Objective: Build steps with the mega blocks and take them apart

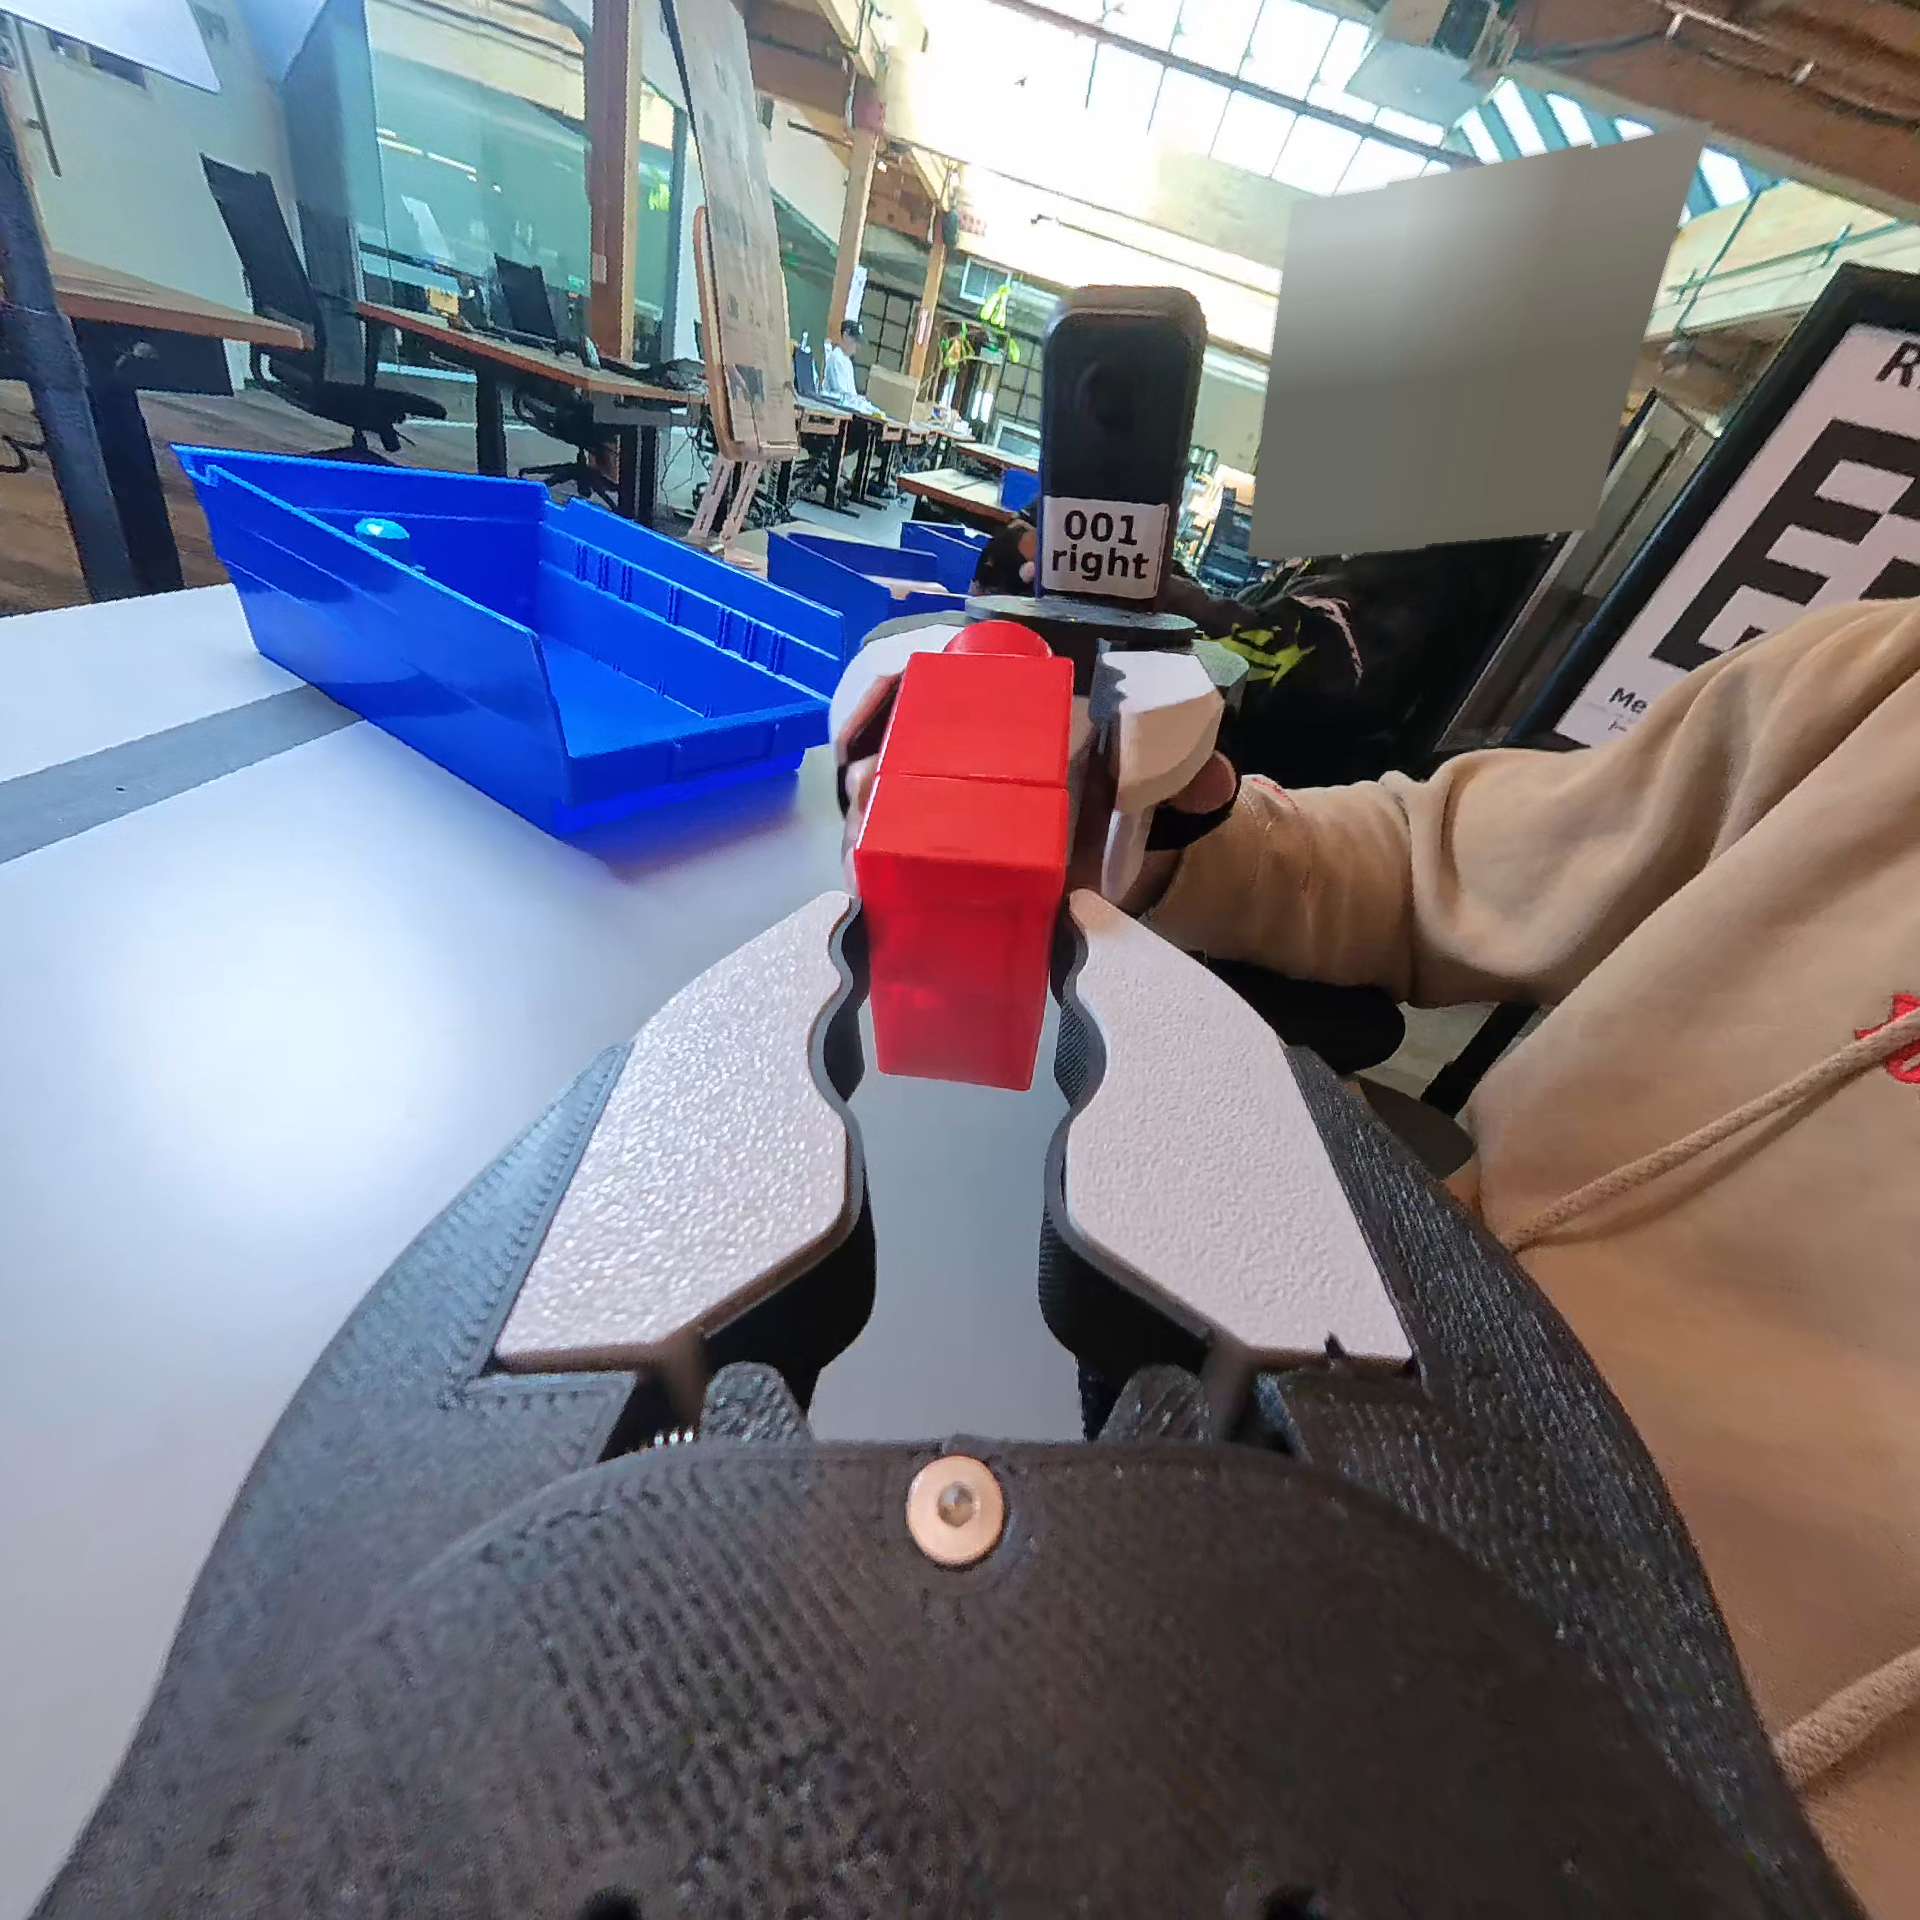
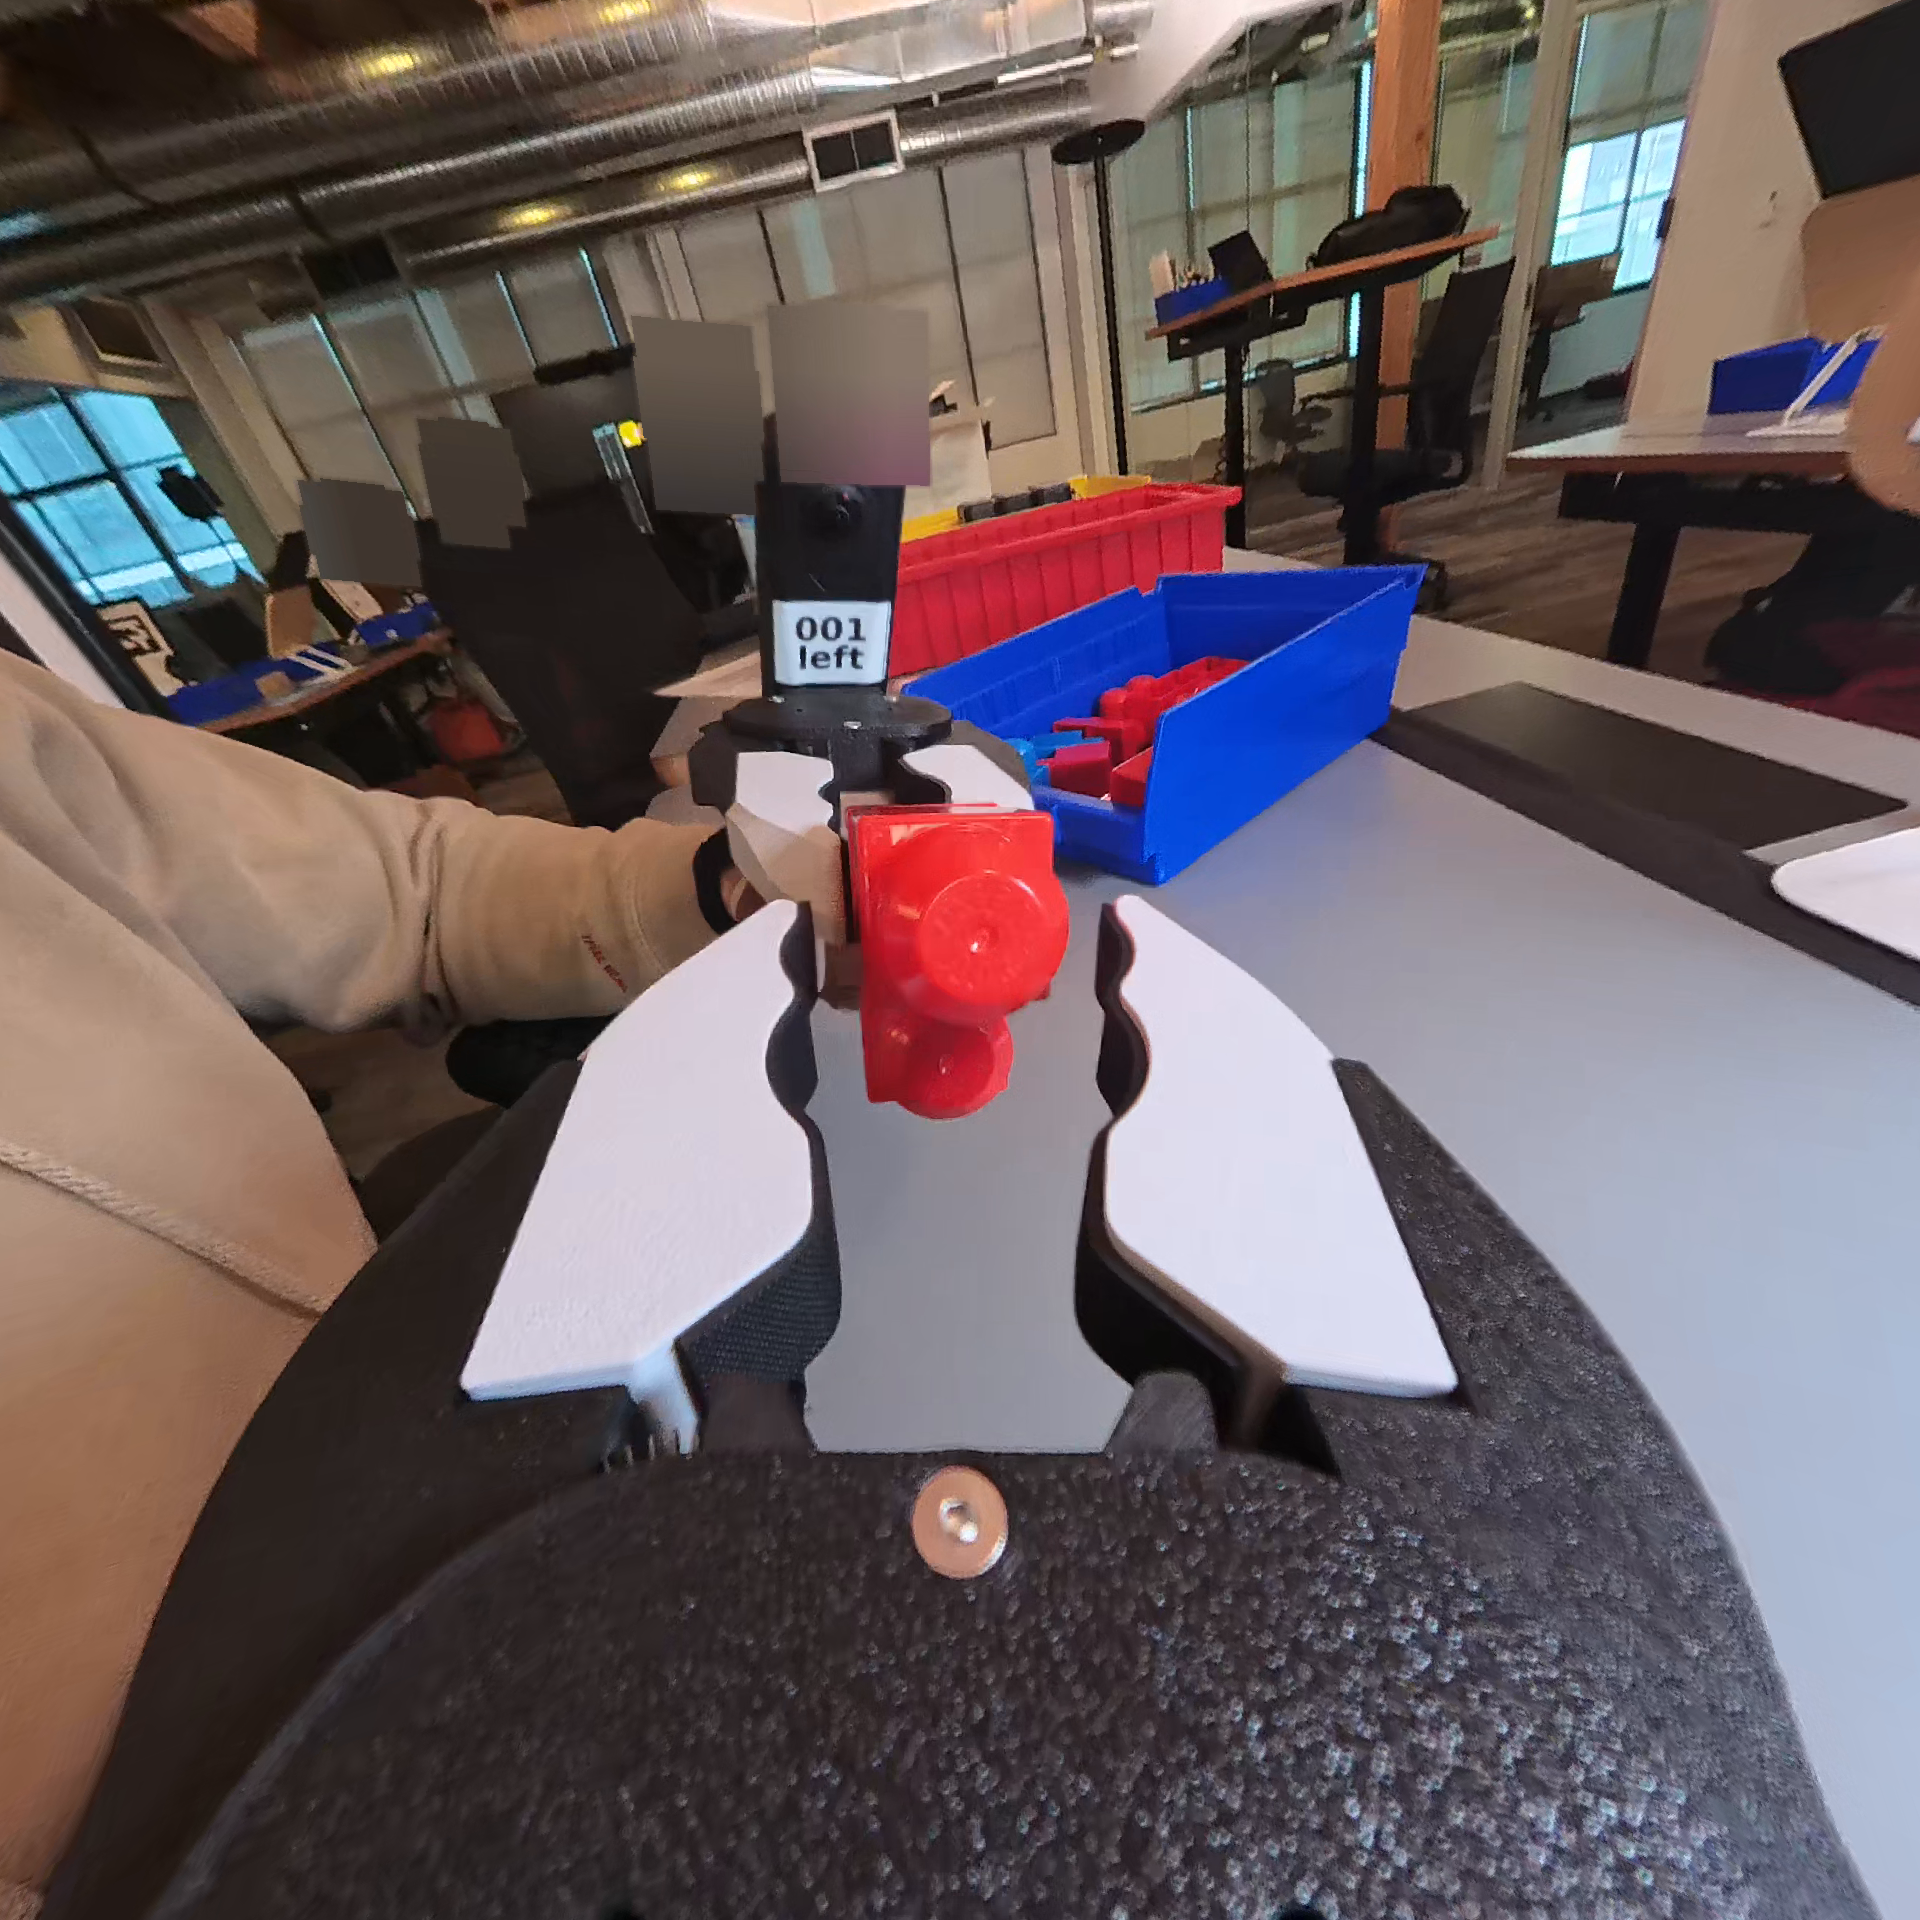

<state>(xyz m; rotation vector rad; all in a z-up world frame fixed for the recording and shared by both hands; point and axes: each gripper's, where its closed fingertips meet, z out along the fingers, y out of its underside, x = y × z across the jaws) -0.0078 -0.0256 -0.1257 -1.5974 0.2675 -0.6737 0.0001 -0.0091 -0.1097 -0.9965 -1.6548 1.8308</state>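
Above the grey table (image 1: 312, 987), left gripper (image 1: 961, 966) pinches red block stack (image 1: 966, 852) at its near end; right gripper (image 2: 961, 925) spread around the studded end, apparently not touching. Blue bin (image 2: 1247, 707) behind holds more blocks.

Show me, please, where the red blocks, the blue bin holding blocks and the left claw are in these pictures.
red blocks (image 1: 961, 831), left wrist view, on the seam between the two joined blocks.
blue bin (image 2: 1283, 675), right wrist view, on its tall near side wall.
left claw (image 1: 956, 935), left wrist view, midway between its fingertips.
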